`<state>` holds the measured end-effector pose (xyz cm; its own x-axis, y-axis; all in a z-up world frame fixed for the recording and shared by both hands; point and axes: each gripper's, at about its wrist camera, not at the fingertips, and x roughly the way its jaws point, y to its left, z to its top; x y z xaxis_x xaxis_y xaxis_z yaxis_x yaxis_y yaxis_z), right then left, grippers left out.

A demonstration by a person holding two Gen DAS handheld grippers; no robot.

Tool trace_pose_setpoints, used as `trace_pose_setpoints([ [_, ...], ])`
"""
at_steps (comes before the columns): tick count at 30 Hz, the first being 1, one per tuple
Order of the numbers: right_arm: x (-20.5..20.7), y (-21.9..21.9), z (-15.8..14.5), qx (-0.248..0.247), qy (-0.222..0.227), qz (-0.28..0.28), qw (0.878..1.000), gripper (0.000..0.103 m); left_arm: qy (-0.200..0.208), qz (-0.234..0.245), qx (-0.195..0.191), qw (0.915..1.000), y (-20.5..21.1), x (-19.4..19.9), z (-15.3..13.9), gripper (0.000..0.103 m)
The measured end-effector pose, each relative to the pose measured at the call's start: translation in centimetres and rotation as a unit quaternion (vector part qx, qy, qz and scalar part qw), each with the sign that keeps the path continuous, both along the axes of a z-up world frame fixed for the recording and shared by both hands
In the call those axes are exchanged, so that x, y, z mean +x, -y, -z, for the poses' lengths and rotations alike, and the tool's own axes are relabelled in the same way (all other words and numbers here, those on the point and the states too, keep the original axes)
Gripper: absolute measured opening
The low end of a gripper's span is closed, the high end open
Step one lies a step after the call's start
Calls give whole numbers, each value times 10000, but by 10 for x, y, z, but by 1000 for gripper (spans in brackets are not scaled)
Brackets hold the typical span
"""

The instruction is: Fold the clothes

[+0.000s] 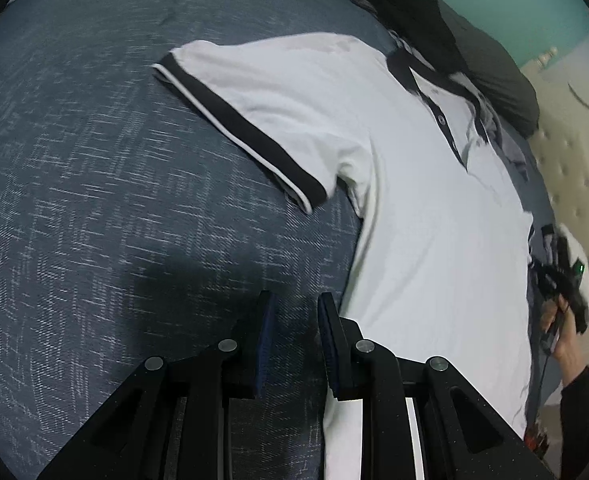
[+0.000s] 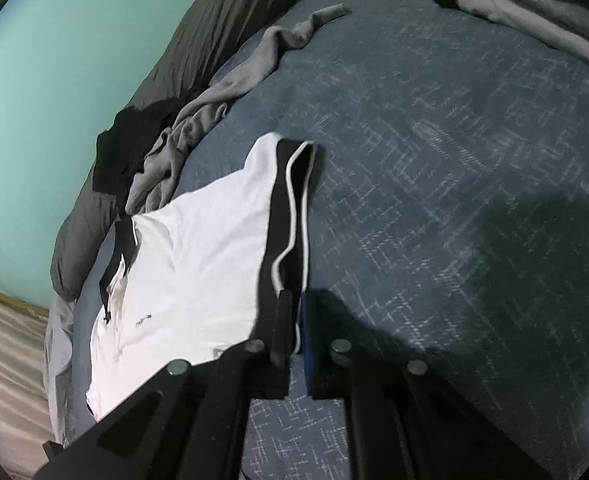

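Note:
A white polo shirt (image 1: pixel 414 184) with black collar and black-and-white sleeve cuffs lies face up on a blue-grey bedspread (image 1: pixel 114 200). My left gripper (image 1: pixel 296 314) is open just off the shirt's side edge, below the near sleeve (image 1: pixel 254 128), and only bedspread shows between its fingers. In the right wrist view the shirt (image 2: pixel 198 260) lies to the left, and my right gripper (image 2: pixel 295 316) is shut on the black cuff of its other sleeve (image 2: pixel 290 216), which is raised off the bed. The left wrist view shows a hand (image 1: pixel 562 336) holding the right gripper (image 1: pixel 566 276) at the shirt's far side.
A crumpled grey garment (image 2: pixel 222 96) and a black one (image 2: pixel 126 148) lie beyond the shirt's collar against a dark duvet (image 2: pixel 198 32). Another grey garment with a black cuff (image 2: pixel 506 0) lies at the far edge. A cream mattress (image 1: pixel 574 152) and a teal wall (image 2: pixel 54 80) border the bed.

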<state>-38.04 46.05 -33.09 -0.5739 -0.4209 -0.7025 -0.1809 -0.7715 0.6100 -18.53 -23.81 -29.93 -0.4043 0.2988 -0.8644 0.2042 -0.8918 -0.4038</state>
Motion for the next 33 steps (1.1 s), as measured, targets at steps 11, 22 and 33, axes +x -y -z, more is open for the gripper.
trace_pose_setpoints([
  [11,35,4,-22,-283,-268,21,9992,26,-215,-478,199,9984,24,-11,-10,29],
  [22,71,61,-15,-662,-420,-679,9946,30,-384,-1260,269,9909,62,-44,-5,36],
  [33,90,84,-5,-903,-529,-923,9902,31,-537,-1686,157,9841,85,-69,5,42],
])
